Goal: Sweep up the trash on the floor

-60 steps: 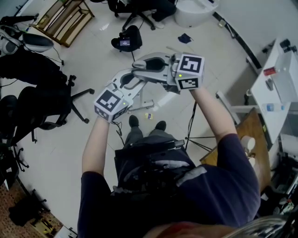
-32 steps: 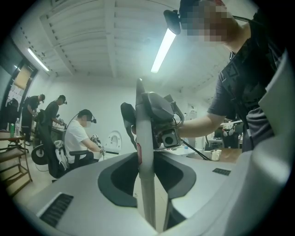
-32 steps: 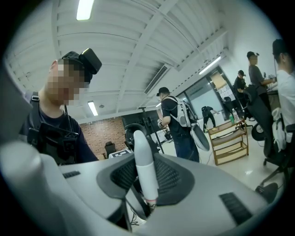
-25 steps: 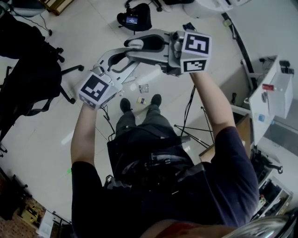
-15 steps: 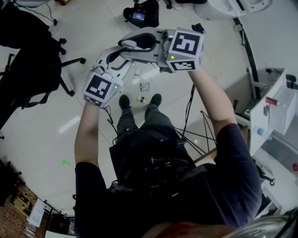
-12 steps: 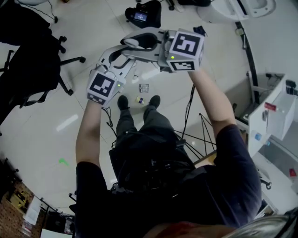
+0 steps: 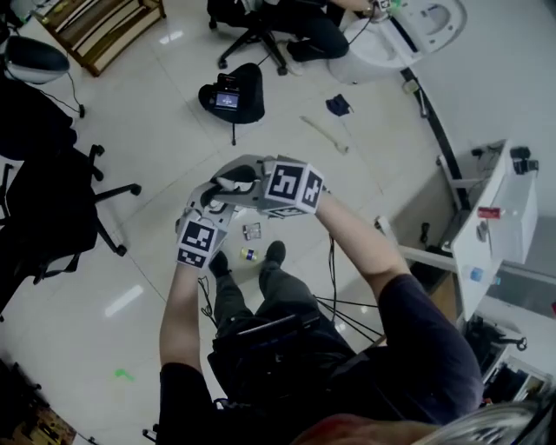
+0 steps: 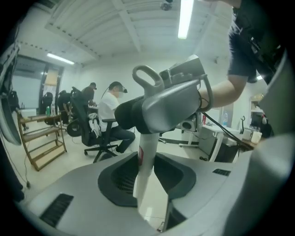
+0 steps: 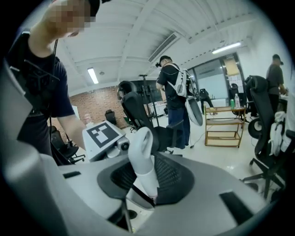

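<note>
Both tools are partly closed on one white handle (image 8: 146, 156). The left tool (image 8: 140, 184) grips it low down. The right tool (image 9: 147, 184) grips it near the looped top, and its jaws have just been closing round it.

The trash (image 7: 252, 231), a few small scraps, lies just ahead of the shoes (image 7: 274, 252). The handle's lower end is hidden, probably under the tools, so a blind stroke could overshoot or flick scraps under a chair (image 7: 52, 209). The smooth handle may twist in the grip, and the cable (image 7: 334, 287) could snag.

The floor (image 7: 148, 148) is pale glossy tile. A rack (image 7: 95, 22) and a white tabletop (image 7: 499, 217) stand at its edges.
</note>
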`<act>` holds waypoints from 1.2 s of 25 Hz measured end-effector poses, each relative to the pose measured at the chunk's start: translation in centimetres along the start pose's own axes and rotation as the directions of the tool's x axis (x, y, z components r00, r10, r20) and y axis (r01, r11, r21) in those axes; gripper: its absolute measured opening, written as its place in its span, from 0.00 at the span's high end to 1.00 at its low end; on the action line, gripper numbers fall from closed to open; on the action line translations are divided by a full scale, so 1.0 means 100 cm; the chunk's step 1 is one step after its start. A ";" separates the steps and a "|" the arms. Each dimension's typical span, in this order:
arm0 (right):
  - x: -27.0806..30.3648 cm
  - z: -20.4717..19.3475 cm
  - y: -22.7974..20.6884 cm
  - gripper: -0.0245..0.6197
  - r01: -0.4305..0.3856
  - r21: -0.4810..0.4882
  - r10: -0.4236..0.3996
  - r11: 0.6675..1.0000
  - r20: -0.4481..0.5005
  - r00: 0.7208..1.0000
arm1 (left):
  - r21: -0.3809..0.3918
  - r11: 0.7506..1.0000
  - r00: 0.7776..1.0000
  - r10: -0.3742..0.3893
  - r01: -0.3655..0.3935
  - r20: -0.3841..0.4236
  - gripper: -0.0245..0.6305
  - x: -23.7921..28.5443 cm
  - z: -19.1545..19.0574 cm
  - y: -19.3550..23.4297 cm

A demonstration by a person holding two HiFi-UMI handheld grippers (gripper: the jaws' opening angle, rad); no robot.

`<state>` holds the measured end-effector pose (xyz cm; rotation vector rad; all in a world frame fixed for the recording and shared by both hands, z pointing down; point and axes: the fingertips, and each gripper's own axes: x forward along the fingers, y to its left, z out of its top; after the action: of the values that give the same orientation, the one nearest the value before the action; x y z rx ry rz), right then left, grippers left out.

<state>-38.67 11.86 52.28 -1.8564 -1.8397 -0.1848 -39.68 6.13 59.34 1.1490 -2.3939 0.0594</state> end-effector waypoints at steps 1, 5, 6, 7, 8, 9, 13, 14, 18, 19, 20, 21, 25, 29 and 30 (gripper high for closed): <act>-0.003 -0.002 -0.001 0.79 0.006 0.001 -0.006 1.000 0.004 1.000 | -0.015 1.000 1.000 -0.002 0.002 0.001 0.80 0.004 0.001 -0.003; -0.013 -0.011 0.002 0.79 -0.005 0.010 0.005 1.000 0.005 1.000 | -0.006 0.999 0.999 -0.033 0.033 -0.016 0.81 0.012 0.000 -0.015; -0.015 -0.012 0.003 0.79 -0.010 0.008 0.010 1.000 0.009 1.000 | 0.006 0.999 0.999 -0.036 0.036 -0.020 0.81 0.012 0.000 -0.016; -0.017 -0.012 0.002 0.79 -0.009 -0.001 0.009 1.000 0.011 1.000 | 0.017 0.999 0.999 -0.041 0.042 -0.017 0.81 0.015 0.002 -0.016; -0.020 -0.011 -0.001 0.79 -0.005 -0.014 0.005 1.000 0.011 1.000 | 0.025 0.998 0.999 -0.049 0.050 -0.012 0.81 0.019 0.005 -0.016; -0.022 -0.012 -0.003 0.79 -0.001 -0.023 0.002 1.000 0.010 1.000 | 0.028 0.998 0.998 -0.061 0.061 -0.009 0.81 0.022 0.006 -0.017; -0.014 -0.024 0.003 0.79 -0.008 -0.012 0.008 1.000 -0.031 0.999 | 0.002 0.995 0.993 -0.104 0.105 -0.049 0.80 0.020 -0.011 -0.023; -0.011 -0.030 0.007 0.79 -0.012 -0.018 0.011 1.000 -0.049 0.999 | -0.002 0.994 0.991 -0.113 0.113 -0.066 0.80 0.019 -0.018 -0.025; -0.007 -0.041 0.022 0.79 -0.003 -0.019 0.001 1.000 -0.054 0.999 | -0.014 0.991 0.988 -0.132 0.131 -0.080 0.80 0.014 -0.031 -0.039; -0.007 -0.041 0.023 0.79 0.002 -0.015 -0.003 1.000 -0.048 0.999 | -0.016 0.991 0.988 -0.134 0.133 -0.079 0.80 0.013 -0.031 -0.039; -0.006 -0.041 0.023 0.79 0.006 -0.009 -0.006 1.000 -0.045 0.999 | -0.021 0.991 0.987 -0.137 0.135 -0.079 0.80 0.012 -0.031 -0.039; -0.006 -0.041 0.024 0.79 0.010 -0.001 -0.010 1.000 -0.044 0.999 | -0.030 0.990 0.987 -0.140 0.138 -0.078 0.80 0.012 -0.032 -0.039; -0.004 -0.043 0.032 0.78 0.029 0.042 -0.028 0.999 -0.020 0.999 | -0.078 0.985 0.985 -0.159 0.154 -0.068 0.79 0.006 -0.038 -0.045; -0.009 -0.047 0.047 0.77 0.047 0.067 -0.048 0.997 0.006 0.999 | -0.122 0.978 0.982 -0.179 0.172 -0.054 0.78 0.001 -0.039 -0.061; -0.011 -0.048 0.051 0.77 0.049 0.067 -0.050 0.997 0.006 0.999 | -0.134 0.976 0.982 -0.182 0.174 -0.047 0.78 0.000 -0.038 -0.065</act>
<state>-32.59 9.06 54.57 -1.7702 -1.8757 -0.1321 -33.33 2.88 61.59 1.2765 -2.1992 -0.1174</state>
